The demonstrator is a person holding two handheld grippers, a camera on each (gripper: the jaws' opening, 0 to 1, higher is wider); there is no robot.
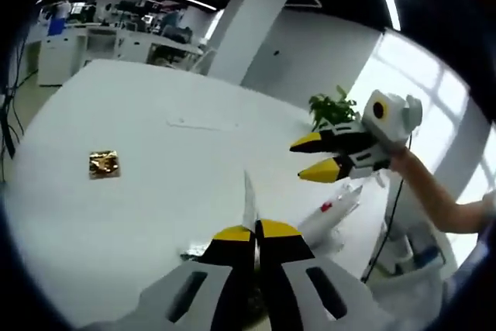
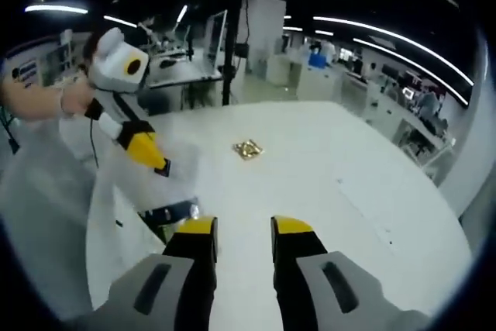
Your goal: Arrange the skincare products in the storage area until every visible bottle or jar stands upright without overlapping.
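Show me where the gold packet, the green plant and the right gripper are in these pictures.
gold packet [image 1: 103, 164]: left gripper view, middle of its shiny face on the white table.
green plant [image 1: 332, 108]: left gripper view, its leaves beyond the table's far edge.
right gripper [image 1: 312, 157]: left gripper view, midway between its two yellow-and-black tips.

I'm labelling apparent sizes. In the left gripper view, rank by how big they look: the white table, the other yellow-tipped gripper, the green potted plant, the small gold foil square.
Largest to smallest:
1. White table
2. Other yellow-tipped gripper, nearer the camera, so enlarged
3. Green potted plant
4. Small gold foil square
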